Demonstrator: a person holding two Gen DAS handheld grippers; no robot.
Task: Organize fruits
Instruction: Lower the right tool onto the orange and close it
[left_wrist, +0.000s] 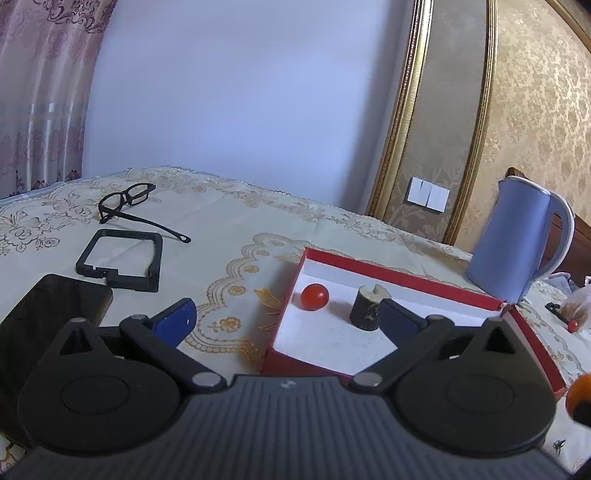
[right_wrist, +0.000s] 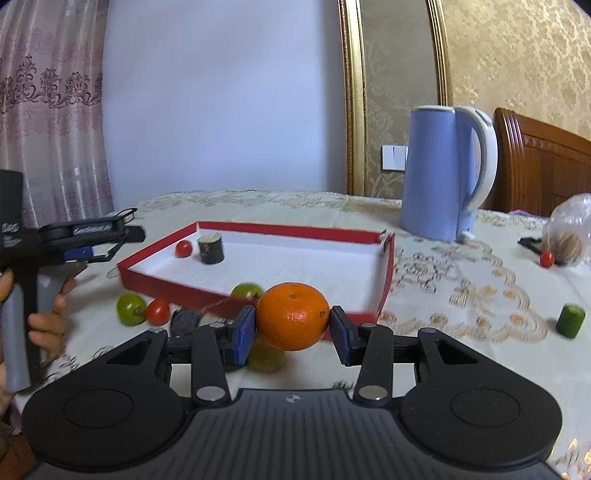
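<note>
A red box (left_wrist: 406, 275) (right_wrist: 258, 229) with a white floor holds a cherry tomato (left_wrist: 314, 296) (right_wrist: 183, 248) and a dark sugarcane stub (left_wrist: 367, 308) (right_wrist: 211, 250). My left gripper (left_wrist: 284, 314) is open and empty at the box's near left corner; it also shows in the right wrist view (right_wrist: 92, 251). My right gripper (right_wrist: 292, 330) is shut on an orange (right_wrist: 293, 316) held above the table in front of the box. Two green tomatoes (right_wrist: 130, 308) (right_wrist: 246, 291) and a red cherry tomato (right_wrist: 158, 311) lie before the box.
A blue kettle (left_wrist: 517, 236) (right_wrist: 443, 173) stands behind the box. Glasses (left_wrist: 127, 201), a black frame (left_wrist: 122, 260) and a phone (left_wrist: 51, 306) lie left. A cucumber piece (right_wrist: 570, 320), a cherry tomato (right_wrist: 547, 259) and a plastic bag (right_wrist: 569, 230) lie right.
</note>
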